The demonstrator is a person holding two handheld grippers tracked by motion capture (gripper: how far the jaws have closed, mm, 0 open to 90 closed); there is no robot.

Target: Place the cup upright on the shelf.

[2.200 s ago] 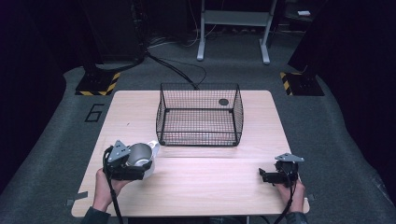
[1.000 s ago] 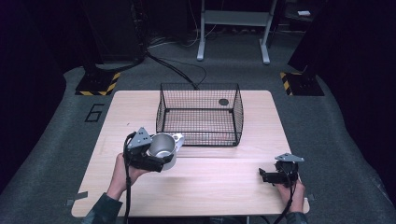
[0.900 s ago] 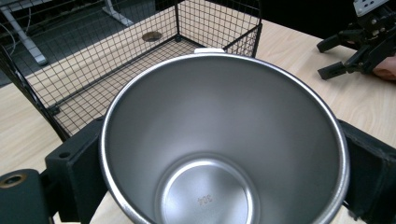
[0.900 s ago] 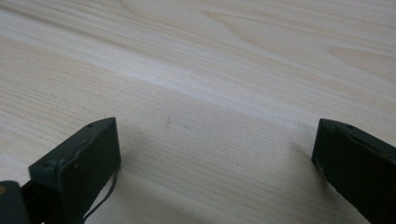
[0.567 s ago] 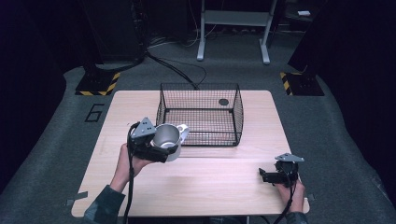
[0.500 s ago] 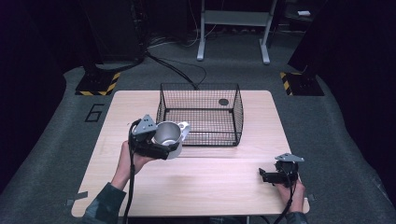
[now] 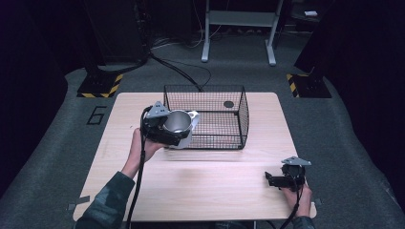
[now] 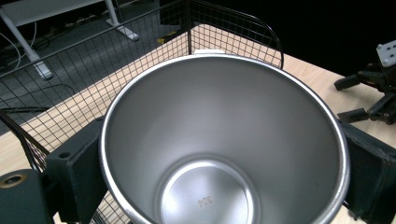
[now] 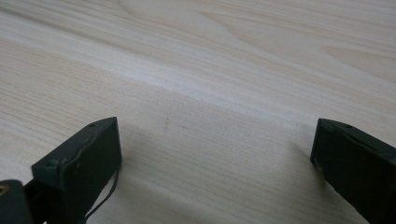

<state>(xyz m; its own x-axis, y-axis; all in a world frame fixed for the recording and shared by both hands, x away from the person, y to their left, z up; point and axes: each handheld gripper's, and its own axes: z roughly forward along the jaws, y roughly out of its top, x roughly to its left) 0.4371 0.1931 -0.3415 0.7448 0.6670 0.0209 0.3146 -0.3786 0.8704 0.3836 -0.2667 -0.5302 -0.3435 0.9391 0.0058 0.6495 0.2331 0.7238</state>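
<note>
So your left hand-held gripper (image 7: 167, 131) clamps the steel cup (image 7: 177, 123) at the wire basket's (image 7: 239, 109) nine o'clock rim; dropping it inside remains, I judge. Your right hand-held gripper (image 7: 282, 179) rests wide open, empty, on the desk (image 7: 215, 186)

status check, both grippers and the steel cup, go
Left gripper shut on steel cup, held at wire basket near-left corner. Right gripper open, resting on table. Basket wall between cup and inside.
</note>
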